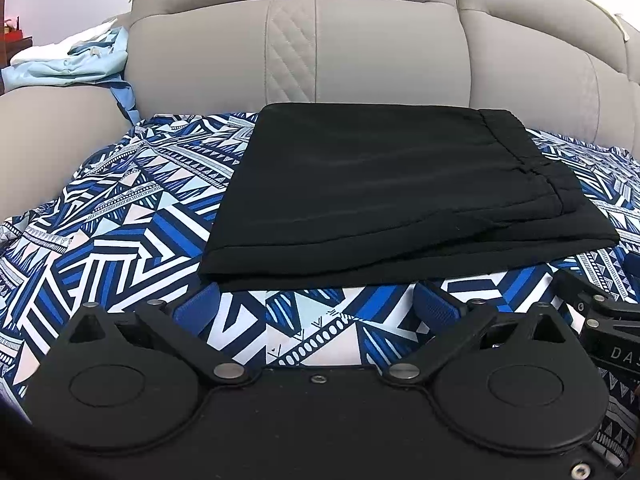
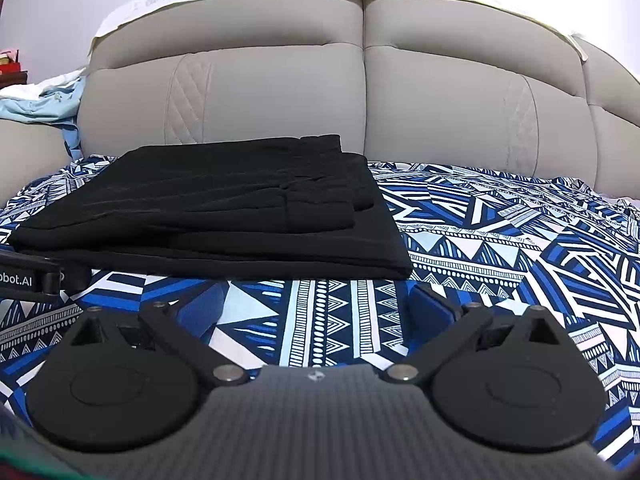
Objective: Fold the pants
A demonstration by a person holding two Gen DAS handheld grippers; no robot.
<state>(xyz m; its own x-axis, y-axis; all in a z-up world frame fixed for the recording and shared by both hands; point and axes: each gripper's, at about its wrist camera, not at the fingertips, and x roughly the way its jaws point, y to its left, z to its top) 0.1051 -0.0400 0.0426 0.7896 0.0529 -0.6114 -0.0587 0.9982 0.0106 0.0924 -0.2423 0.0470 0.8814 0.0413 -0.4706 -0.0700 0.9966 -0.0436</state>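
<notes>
Black pants (image 1: 380, 192) lie folded into a flat, layered rectangle on the blue-and-white patterned sheet (image 1: 120, 220); the waistband sits along the right side. The right wrist view has the pants (image 2: 224, 216) left of centre. My left gripper (image 1: 316, 308) stands open just short of the pants' near edge, with nothing between its blue pads (image 1: 196, 308). My right gripper (image 2: 316, 304) is open too, empty, in front of the pants' near right corner. Part of the right gripper (image 1: 608, 320) shows at the right edge of the left wrist view, and the left gripper's body (image 2: 36, 278) at the left edge of the right wrist view.
A grey padded headboard (image 1: 360, 52) rises behind the pants. Light blue and white clothes (image 1: 72, 60) are piled at the far left on a grey cushion. The patterned sheet (image 2: 520, 240) stretches to the right of the pants.
</notes>
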